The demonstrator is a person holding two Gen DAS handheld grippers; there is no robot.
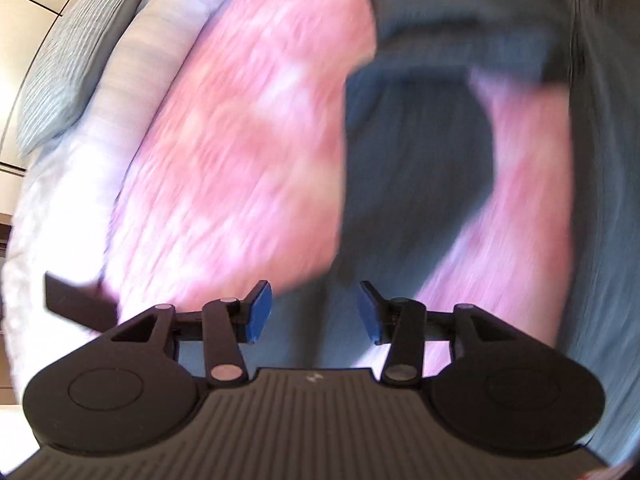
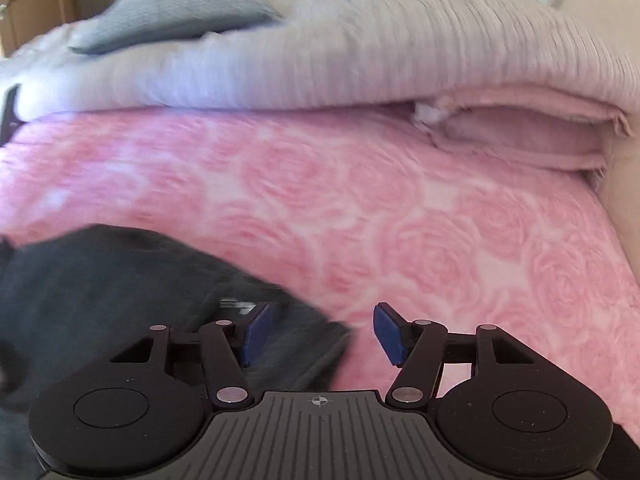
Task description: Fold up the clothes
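Across the pink rose-patterned bed cover [image 2: 400,208] lies the dark grey garment [image 2: 120,280], filling the lower left of the right wrist view and the blurred centre and right of the left wrist view. Both the left gripper [image 1: 316,312] and the right gripper [image 2: 320,332] have fingers spread apart, grasping nothing. A pale striped duvet [image 2: 360,52] and grey pillow [image 2: 172,8] lie behind.

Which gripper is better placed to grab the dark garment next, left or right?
Probably left. The left gripper is open with the dark garment lying straight ahead between its fingers. The right gripper is open too, but only the garment's edge sits by its left finger; mostly pink blanket lies ahead.
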